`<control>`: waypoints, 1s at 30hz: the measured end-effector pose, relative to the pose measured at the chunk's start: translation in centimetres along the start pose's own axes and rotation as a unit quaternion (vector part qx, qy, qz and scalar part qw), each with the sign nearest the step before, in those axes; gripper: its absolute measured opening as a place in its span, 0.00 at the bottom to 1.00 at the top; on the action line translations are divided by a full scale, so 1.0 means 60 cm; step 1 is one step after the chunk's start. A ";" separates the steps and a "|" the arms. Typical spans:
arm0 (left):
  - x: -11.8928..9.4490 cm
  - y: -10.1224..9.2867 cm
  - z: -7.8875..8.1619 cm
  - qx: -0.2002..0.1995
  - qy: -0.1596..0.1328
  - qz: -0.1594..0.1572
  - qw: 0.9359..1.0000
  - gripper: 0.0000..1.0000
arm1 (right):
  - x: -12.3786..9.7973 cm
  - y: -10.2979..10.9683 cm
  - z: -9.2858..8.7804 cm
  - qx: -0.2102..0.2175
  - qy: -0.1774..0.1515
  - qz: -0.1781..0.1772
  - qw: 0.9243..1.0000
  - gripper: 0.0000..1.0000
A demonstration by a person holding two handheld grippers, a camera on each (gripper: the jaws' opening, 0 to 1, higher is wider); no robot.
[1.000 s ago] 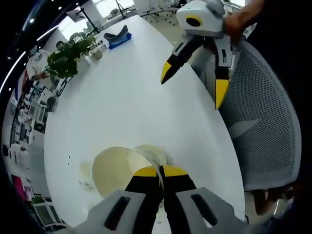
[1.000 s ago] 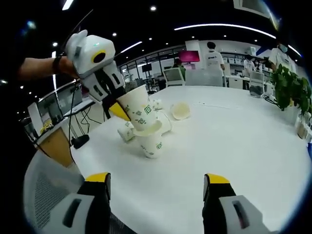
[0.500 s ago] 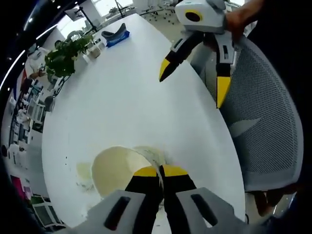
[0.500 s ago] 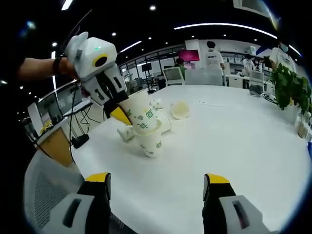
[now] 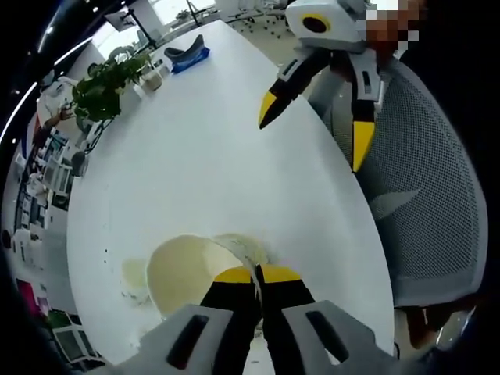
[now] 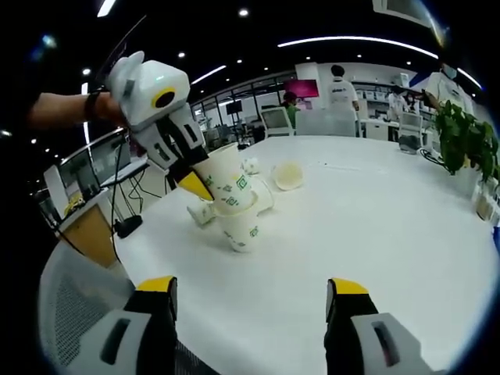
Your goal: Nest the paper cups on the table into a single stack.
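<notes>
Left hand-held gripper, jaws clamped on a white green-printed paper cup, seats it into another cup on the white worktop; right hand-held gripper gapes empty. Next: release, fetch another.

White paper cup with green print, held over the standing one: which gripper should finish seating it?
Left. The left gripper is shut on the white paper cup with green print, already partly nested in the standing paper cup. The right gripper is open, empty and well short of the cups.

Potted plant at far table end; mesh chair beside table.
</notes>
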State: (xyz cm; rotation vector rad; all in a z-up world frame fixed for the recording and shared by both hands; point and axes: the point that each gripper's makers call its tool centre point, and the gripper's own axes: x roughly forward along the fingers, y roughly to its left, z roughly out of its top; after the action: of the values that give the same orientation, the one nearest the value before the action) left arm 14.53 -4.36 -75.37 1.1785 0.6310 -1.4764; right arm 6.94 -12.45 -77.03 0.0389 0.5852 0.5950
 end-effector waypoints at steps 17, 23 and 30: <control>0.004 -0.004 0.001 -0.006 -0.003 -0.001 1.000 0.00 | 0.002 0.000 -0.002 -0.002 0.002 0.001 1.000 0.79; 0.007 -0.005 0.000 -0.001 0.000 -0.003 1.000 0.00 | 0.000 -0.002 0.000 -0.002 0.000 -0.002 1.000 0.79; 0.001 -0.004 0.005 -0.004 -0.003 -0.002 1.000 0.00 | -0.002 0.003 0.003 -0.004 -0.001 -0.001 1.000 0.80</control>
State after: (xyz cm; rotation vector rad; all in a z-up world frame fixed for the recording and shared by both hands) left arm 14.18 -4.59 -75.37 1.1679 0.6345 -1.4785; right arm 6.86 -12.38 -76.78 0.0317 0.5818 0.5947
